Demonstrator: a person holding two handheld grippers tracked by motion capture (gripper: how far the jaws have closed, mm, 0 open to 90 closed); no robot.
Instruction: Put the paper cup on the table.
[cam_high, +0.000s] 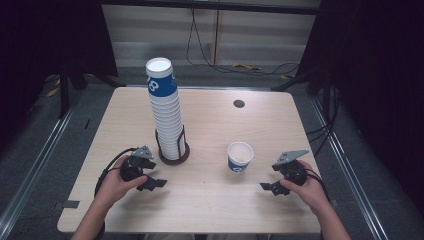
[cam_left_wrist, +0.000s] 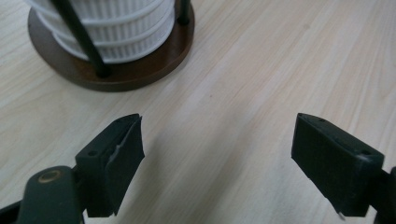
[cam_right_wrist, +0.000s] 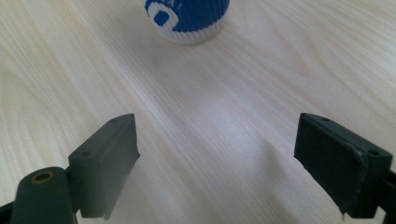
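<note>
in the left gripper view the top edge cuts off the stack of cups (cam_left_wrist: 108, 28), leaving just its lowest ribbed rims, and the brown base (cam_left_wrist: 135, 70) runs out of frame at top left. in the right gripper view the single cup (cam_right_wrist: 187, 18) is cropped to its bottom part, its blue print unreadable. in the high view the forearms are cut by the bottom edge.

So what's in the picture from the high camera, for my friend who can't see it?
A tall stack of paper cups stands in a round holder on a wooden table, with one single blue and white cup to its right. A person holds the left claw and the right claw, both open and holding nothing.
</note>
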